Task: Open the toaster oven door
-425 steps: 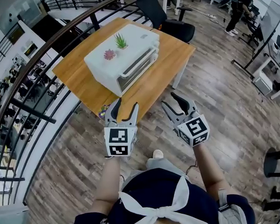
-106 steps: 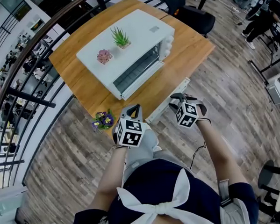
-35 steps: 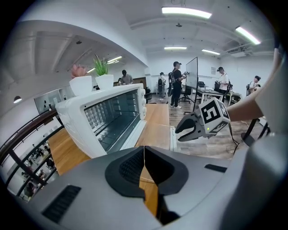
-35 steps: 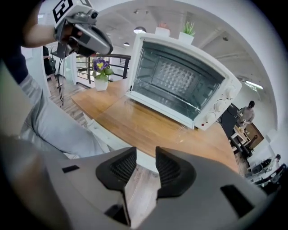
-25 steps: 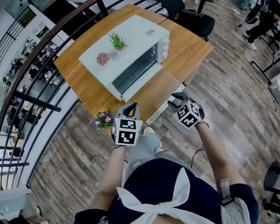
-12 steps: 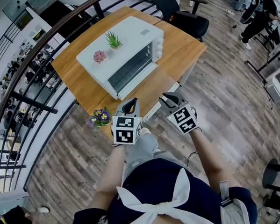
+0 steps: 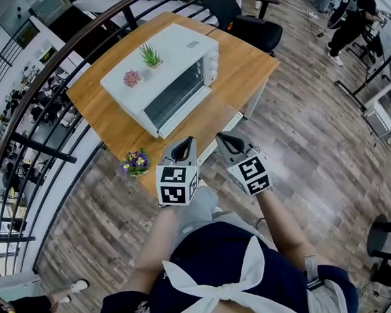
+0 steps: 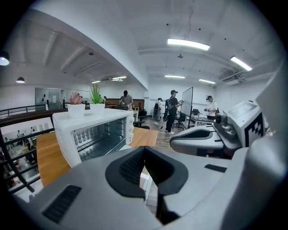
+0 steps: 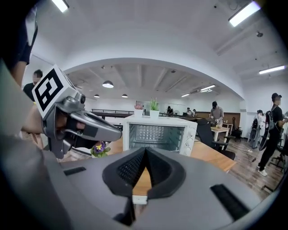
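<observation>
- The right claw (image 7: 222, 141) was closing to a full meet, its pads together with nothing between them; it held nothing.
- The left claw (image 7: 186, 144) hung just to the left of the right one, apart from it. Its jaws were pressed together too, and it was equally empty.
- Just ahead of the right claw's tips, and lower, lay the white handle (image 7: 228, 128) of the door (image 7: 214, 112). Whether tip and handle touched, the head view could not settle.
- The door stretched away from the claws, folded down roughly flat, so the job looked already done.
- Beyond the door stood the toaster oven (image 7: 168, 62), straight ahead of both claws, its racks bare to the right gripper view.
- Two small potted plants (image 7: 150, 55) sat on the oven's roof, farther off still.
- The wooden table (image 7: 246, 68) carried the oven; the door's handle edge seemed to reach out past the table's near edge toward the claws.
- A pot of purple flowers (image 7: 135, 163) stood off to the left claw's left, down low.
- Risk, as I judged it: the lowered door sat close in front of both claws, so a careless forward or downward swing could have knocked it.
- Weight pressed on that door could have strained the hinges or tipped the oven forward, and then the plants might have slid off.
- A sideways sweep of the left claw might have caught the flowers.
</observation>
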Tool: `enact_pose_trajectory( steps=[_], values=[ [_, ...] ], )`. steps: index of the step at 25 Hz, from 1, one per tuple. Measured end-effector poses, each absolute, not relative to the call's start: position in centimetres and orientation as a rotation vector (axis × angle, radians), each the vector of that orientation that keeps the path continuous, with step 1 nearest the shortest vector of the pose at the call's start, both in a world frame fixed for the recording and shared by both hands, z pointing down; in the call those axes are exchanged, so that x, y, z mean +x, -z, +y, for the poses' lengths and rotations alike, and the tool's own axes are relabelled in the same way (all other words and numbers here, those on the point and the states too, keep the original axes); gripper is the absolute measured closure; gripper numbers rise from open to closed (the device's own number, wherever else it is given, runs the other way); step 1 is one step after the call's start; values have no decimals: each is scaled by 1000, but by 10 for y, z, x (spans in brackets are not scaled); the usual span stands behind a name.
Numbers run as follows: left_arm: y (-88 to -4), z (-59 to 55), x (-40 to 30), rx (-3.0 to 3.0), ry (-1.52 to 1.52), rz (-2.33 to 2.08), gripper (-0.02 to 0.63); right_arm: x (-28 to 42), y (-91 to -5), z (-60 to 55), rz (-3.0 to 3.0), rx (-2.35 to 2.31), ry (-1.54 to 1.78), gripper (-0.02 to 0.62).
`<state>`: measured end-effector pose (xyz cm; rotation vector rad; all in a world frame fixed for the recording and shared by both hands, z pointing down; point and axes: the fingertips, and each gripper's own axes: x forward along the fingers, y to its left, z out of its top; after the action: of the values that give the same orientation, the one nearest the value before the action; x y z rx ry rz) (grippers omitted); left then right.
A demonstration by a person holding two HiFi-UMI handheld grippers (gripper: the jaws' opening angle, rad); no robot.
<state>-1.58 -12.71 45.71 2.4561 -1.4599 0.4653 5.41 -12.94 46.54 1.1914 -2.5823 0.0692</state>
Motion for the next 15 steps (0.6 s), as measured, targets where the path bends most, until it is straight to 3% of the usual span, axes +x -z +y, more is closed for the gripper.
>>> enact_pose_trajectory(
  steps=[15],
  values=[
    [-444,-105,3,2510,-382,-1394,584,60,-446,-102,-2648,1275,-178,592]
  ],
)
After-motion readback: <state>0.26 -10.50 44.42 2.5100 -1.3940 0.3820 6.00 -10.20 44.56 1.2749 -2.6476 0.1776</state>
